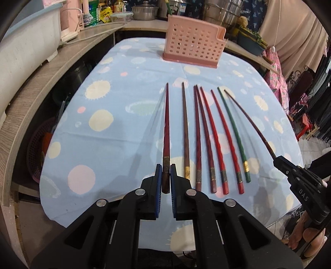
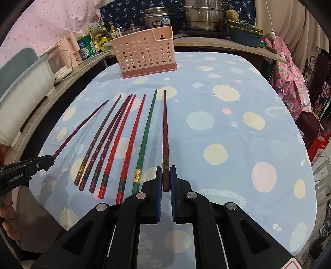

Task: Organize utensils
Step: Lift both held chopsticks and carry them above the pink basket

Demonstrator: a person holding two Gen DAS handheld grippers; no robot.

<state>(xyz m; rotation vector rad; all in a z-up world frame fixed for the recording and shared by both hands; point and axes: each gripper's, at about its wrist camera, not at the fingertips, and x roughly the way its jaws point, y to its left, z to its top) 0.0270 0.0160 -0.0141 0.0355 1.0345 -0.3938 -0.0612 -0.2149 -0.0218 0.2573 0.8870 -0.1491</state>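
My left gripper (image 1: 166, 170) is shut on the handle end of a dark red chopstick (image 1: 166, 124) at the left of the row. My right gripper (image 2: 166, 172) is shut on another dark red chopstick (image 2: 165, 128) at the right of the row. Each gripper shows in the other view, the right one (image 1: 278, 160) in the left wrist view and the left one (image 2: 48, 160) in the right wrist view. Between them several chopsticks lie side by side on the blue spotted cloth: a brown one (image 1: 185, 128), dark red ones, red ones (image 1: 224, 134) and a green one (image 1: 232, 128). A pink perforated utensil holder (image 1: 193, 44) stands at the table's far end.
A counter (image 1: 41, 68) runs along the left and back with a white tub (image 1: 24, 39), bottles and steel pots (image 2: 204, 16). A gap with a pink basket (image 1: 37, 149) lies left of the table. Clothes (image 2: 289, 76) hang at the right.
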